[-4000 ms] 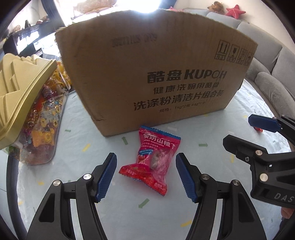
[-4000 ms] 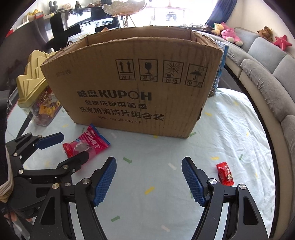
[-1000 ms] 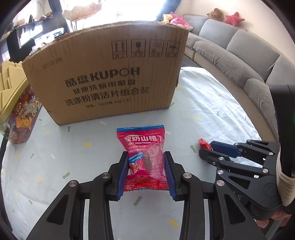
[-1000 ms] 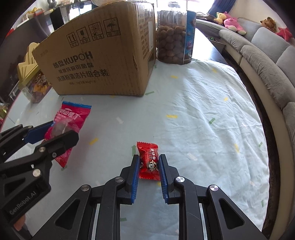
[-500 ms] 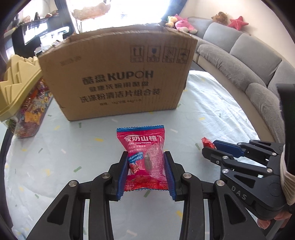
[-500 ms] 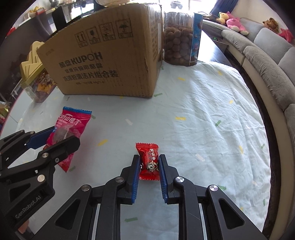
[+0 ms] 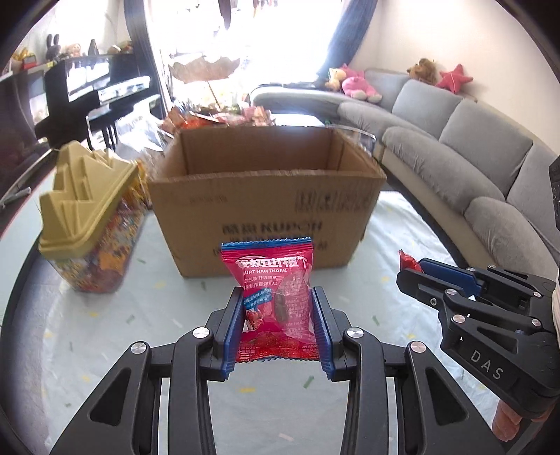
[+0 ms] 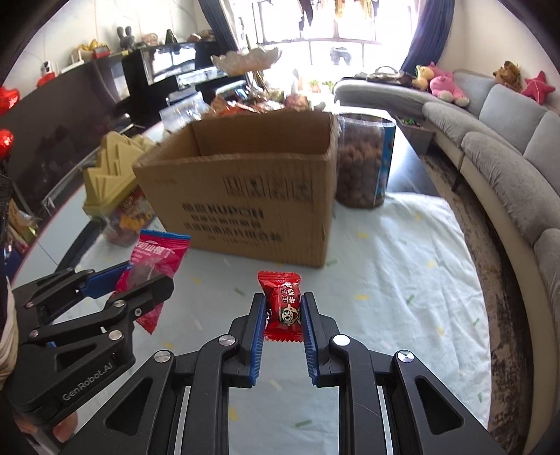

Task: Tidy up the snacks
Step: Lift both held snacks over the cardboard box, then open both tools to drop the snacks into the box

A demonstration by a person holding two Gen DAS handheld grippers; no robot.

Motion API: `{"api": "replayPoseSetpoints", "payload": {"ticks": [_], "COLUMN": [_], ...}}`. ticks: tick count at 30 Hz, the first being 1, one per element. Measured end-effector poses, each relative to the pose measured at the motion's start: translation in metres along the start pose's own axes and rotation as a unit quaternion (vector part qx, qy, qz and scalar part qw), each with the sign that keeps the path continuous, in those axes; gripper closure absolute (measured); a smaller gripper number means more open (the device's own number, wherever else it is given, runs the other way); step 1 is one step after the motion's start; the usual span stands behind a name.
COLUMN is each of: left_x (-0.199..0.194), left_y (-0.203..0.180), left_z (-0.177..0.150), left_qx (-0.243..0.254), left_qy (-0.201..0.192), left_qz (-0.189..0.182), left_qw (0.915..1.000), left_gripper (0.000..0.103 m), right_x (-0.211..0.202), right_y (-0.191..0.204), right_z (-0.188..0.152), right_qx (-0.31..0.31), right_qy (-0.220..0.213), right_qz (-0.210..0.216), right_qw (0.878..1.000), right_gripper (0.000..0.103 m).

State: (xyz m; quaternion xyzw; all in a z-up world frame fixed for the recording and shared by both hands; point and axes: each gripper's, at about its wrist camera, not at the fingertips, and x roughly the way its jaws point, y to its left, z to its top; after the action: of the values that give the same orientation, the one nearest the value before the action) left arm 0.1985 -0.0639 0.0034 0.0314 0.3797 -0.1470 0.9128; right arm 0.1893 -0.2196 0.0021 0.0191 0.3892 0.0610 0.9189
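The left gripper [image 7: 277, 327] is squeezing a pink snack bag [image 7: 273, 297] by its sides. The right gripper [image 8: 281, 327] is pinching a small red candy [image 8: 282, 308]. Both are hanging above the table, near the open box [image 8: 245, 196]. They look light, crinkly and slippery.

Over on the far side, a grey curved sofa [image 7: 455, 147] sweeps along the wall, and plush toys are perched on its back: a pink one [image 7: 357, 85], a brown one [image 7: 425, 70], a red star [image 7: 455, 78]. Bright window [image 8: 336, 21] behind, blue curtain [image 7: 344, 35] hanging beside it. To the left stands a black piano [image 7: 87, 94], small figures [image 7: 52, 52] lined up on top. A leaf-shaped dish on a stand [image 8: 246, 59] rises in the middle distance. Two red foil balloons [image 8: 7, 98] sit at the left edge. Underneath it all, the surface [image 8: 402, 280] wears a pale cloth dotted with little coloured flecks.
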Motion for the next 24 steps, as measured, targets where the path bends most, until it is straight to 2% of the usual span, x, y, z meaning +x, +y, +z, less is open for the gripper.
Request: {"api": "replayPoseSetpoints", "payload": {"ticks": [11, 17, 24], "left_x": [-0.022, -0.017, -0.008], "left_y": [0.021, 0.032, 0.034], "left_z": [0.043, 0.069, 0.098], "left_qx": [0.0, -0.008, 0.002], "left_qy": [-0.041, -0.043, -0.048], "left_qz": [0.019, 0.018, 0.036], "left_qw": [0.999, 0.9989, 0.9982], "left_gripper": [0.066, 0.066, 0.066], "right_x": [-0.024, -0.022, -0.015], "right_y": [0.018, 0.023, 0.019], "right_z": [0.046, 0.072, 0.102], "right_qx": [-0.008, -0.013, -0.001], "right_qy": [-0.052, -0.064, -0.072], "right_qz": [0.007, 0.004, 0.002], "right_qw": [0.999, 0.998, 0.997], "right_gripper": [0.082, 0.082, 0.082]}}
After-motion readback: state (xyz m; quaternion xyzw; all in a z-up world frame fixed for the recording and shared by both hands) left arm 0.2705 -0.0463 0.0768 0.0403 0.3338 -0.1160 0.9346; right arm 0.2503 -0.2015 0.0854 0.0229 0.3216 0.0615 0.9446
